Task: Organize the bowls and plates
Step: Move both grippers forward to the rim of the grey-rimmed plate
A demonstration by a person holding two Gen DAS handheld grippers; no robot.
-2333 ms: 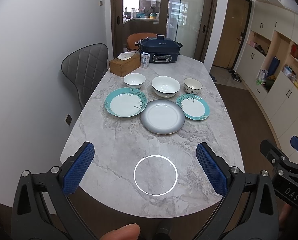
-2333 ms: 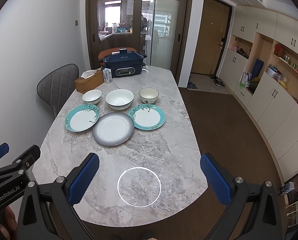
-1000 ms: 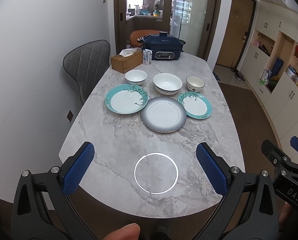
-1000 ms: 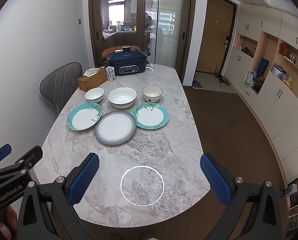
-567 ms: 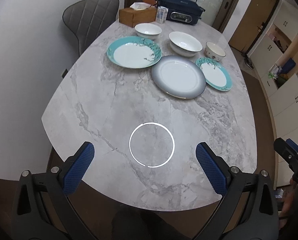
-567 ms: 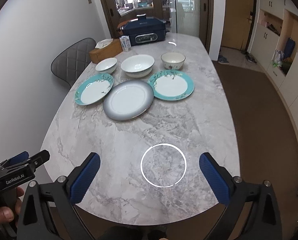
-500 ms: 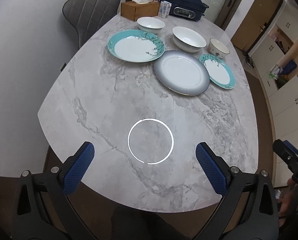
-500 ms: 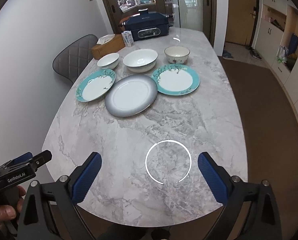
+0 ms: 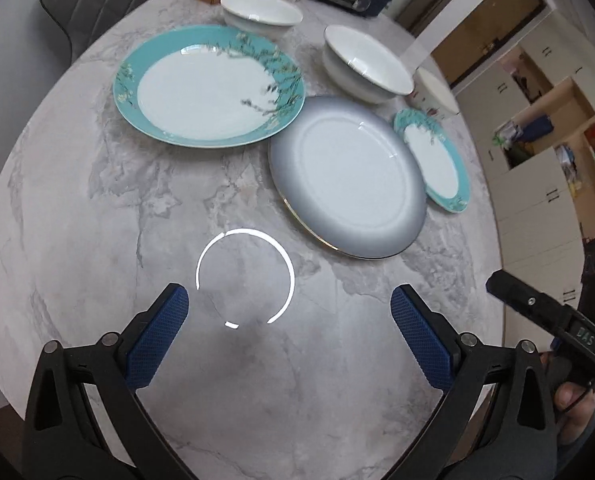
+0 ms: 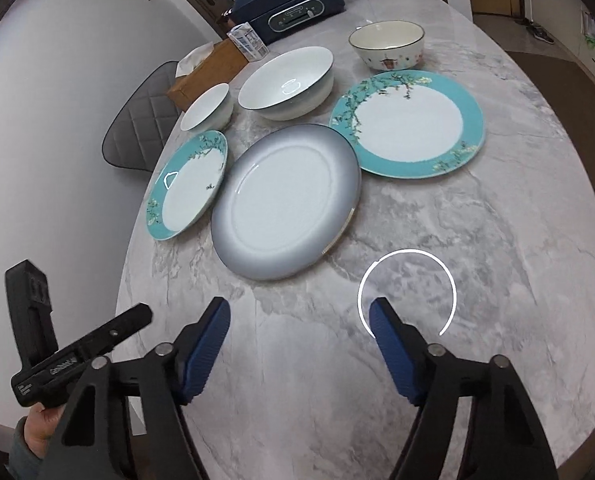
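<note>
The marble worktop [image 9: 97,240] now fills both of your views, where a second ago it lay well below and ahead with the whole dining room around it: you have brought both grippers down and in toward the crockery, and the doors and cupboards have slid to the edges. That puts you at the approach, with nothing lifted or stacked yet; all the ware still sits apart in its two rows. Counting from largest down: one grey-rimmed plate [image 10: 285,204] in the middle of the near row, two teal floral plates, one on the left [image 9: 209,86] touching or just overlapping the grey plate's rim, and one on the right [image 10: 407,124] just beside it. Behind them stand three bowls: one wide white bowl [image 10: 287,82], one small white bowl [image 10: 207,112] and one small patterned bowl [image 10: 387,46]. Beyond them sit a dark electric cooker [image 10: 293,8], a wooden tissue box [image 10: 209,68] and a small carton [image 10: 249,42]. Your left gripper [image 9: 289,328] hangs over bare marble with its fingers spread wide and nothing between them. Your right gripper [image 10: 299,344] has just been narrowing its fingers, yet they stand apart and empty, near the grey plate's front edge. That plate looks the likeliest base for a stack.
</note>
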